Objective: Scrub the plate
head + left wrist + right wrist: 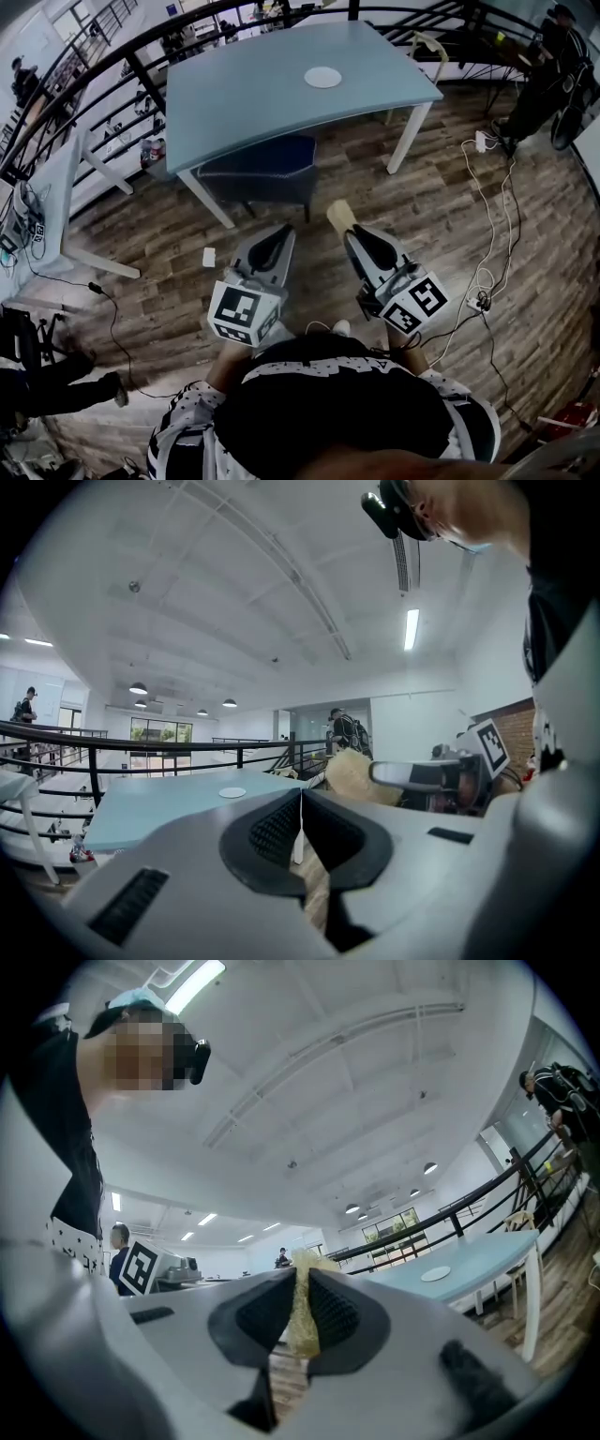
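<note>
We stand on the wooden floor [441,216], well apart from the pale blue table [244,94], and both tools are held low in front of our body. The white plate [322,77] lies flat on the far part of that tabletop, alone, with neither tool near it; it shows as a small disc in the left gripper view [232,792] and the right gripper view [435,1275]. Our left gripper [278,232] has its jaws brought together with nothing between them; in its own view [300,822] only a thin pale sliver shows at the seam, which seems to be background seen through the slit rather than anything held. Our right gripper [352,232] is clamped on a yellowish fibrous pad [338,214], probably a scrubbing sponge, though the texture is too blurred to be sure. In the right gripper view the pad [304,1321] is squeezed between the dark ribbed jaws and sticks out above them. A dark blue chair [267,173] is tucked under the near edge of the table, and white cables [487,202] trail over the floor to our right.
</note>
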The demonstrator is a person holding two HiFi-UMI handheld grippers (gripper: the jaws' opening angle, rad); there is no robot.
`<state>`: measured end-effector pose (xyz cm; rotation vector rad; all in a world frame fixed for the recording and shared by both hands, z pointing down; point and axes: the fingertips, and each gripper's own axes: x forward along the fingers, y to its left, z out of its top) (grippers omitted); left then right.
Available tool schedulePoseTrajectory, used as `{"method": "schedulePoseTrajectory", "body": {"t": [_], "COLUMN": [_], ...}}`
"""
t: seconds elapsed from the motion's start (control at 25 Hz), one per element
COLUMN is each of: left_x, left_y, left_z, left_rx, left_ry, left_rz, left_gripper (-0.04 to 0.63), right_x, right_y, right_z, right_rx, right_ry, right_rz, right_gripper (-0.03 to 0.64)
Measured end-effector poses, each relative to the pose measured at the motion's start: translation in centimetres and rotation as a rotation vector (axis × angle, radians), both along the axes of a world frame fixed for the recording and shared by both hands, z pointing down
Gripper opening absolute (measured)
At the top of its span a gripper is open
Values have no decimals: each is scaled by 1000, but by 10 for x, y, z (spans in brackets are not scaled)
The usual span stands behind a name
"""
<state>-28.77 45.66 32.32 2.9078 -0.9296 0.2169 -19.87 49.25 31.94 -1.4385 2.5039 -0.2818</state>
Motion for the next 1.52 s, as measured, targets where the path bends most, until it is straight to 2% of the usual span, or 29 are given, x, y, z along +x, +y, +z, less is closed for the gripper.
{"method": "schedulePoseTrajectory", "body": {"t": [0.36, 0.76, 0.88, 1.04, 1.52], "left_x": [9, 47, 64, 76, 107], "left_y": [9, 26, 32, 42, 36], "left_z": [0, 4, 5, 12, 15], "left_rx": [11, 8, 11, 11, -9], "left_ry": [-18, -26, -45, -105, -96], "left_rz": [-60, -87, -73, -47, 18], "left_gripper": [14, 14, 14, 14, 14], "right_x": [13, 54, 69, 84, 107], "right_y": [4, 19, 26, 34, 43], "right_z": [0, 8, 9, 11, 21], "right_rx": [5, -10, -12, -14, -31], "right_ry": [3, 6, 1, -13, -30], "right_rz": [-53, -69, -68, -57, 11], "right_gripper": [51, 51, 51, 51, 51]}}
